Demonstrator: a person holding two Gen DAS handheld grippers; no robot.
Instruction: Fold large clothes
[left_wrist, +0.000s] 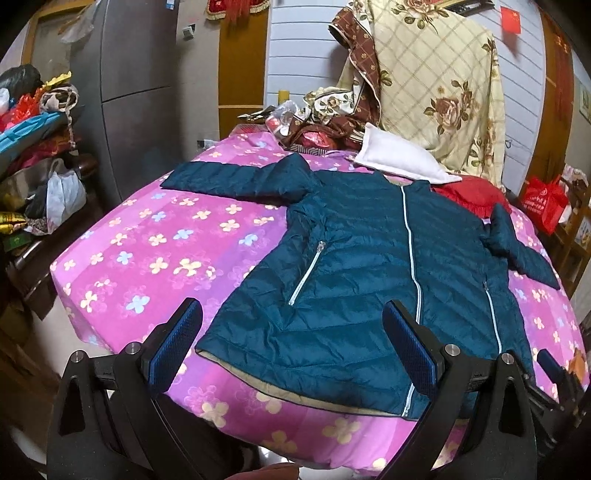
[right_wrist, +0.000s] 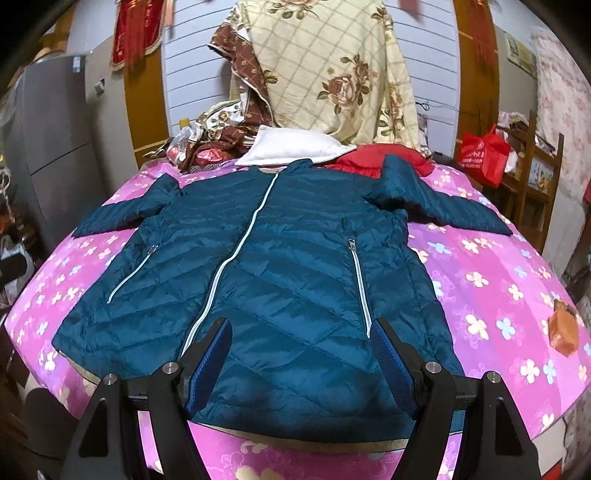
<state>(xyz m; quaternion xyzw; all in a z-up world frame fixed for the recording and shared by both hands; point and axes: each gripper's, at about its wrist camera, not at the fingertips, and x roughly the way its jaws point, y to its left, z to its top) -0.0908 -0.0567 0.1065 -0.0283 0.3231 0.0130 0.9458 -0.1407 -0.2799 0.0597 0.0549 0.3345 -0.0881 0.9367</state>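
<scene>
Jacket, one only, dark teal and quilted, is laid flat and front-up on a bed covered by a pink sheet with flower print. Both sleeves are spread outward, toward 10 and 2 o'clock in the right wrist view. Three pale zips are counted on it: one down the middle and one at each pocket.

At 12 o'clock beyond the collar, one white pillow is seen, with a red cloth just beside it, touching the sleeve on that side. Behind these, a cream quilt with brown roses is heaped against the wall. One red bag with white print, too small to be read, is set at 2 o'clock on a wooden shelf. A grey fridge stands at 10 o'clock in the left wrist view, with cluttered shelves at 9 o'clock. A small orange object lies on the sheet at 3 o'clock, well apart from the jacket.

The left gripper is held released over the hem, nothing being grasped. The right gripper is likewise spread wide above the hem, with the fabric lying below its fingers and not pinched.
</scene>
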